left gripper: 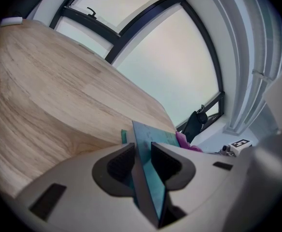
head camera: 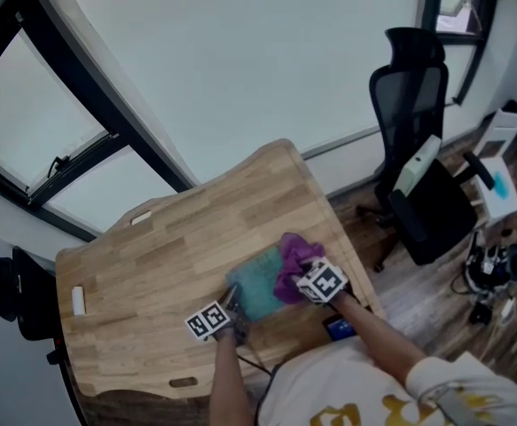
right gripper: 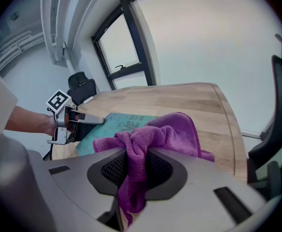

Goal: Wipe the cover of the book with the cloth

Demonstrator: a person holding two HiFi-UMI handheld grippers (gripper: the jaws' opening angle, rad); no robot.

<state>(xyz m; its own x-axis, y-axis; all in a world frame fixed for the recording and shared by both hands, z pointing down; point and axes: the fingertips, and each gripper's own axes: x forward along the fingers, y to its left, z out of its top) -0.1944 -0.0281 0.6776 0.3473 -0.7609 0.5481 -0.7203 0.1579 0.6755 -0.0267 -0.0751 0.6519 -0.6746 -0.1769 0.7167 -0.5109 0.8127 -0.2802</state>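
A teal book (head camera: 256,284) lies on the wooden table (head camera: 152,264) near its front edge. My left gripper (head camera: 231,313) is shut on the book's near corner; in the left gripper view the book's edge (left gripper: 148,178) stands gripped between the two dark pads. A purple cloth (head camera: 292,260) is bunched on the right part of the cover. My right gripper (head camera: 307,282) is shut on that cloth (right gripper: 153,137), which spills forward from its jaws over the book (right gripper: 116,122) in the right gripper view. The left gripper (right gripper: 78,124) shows there at the book's left corner.
A black office chair (head camera: 413,140) stands to the right of the table, with white equipment (head camera: 497,185) on the floor behind it. A small white object (head camera: 78,300) lies at the table's left edge. Windows and a pale wall run along the far side.
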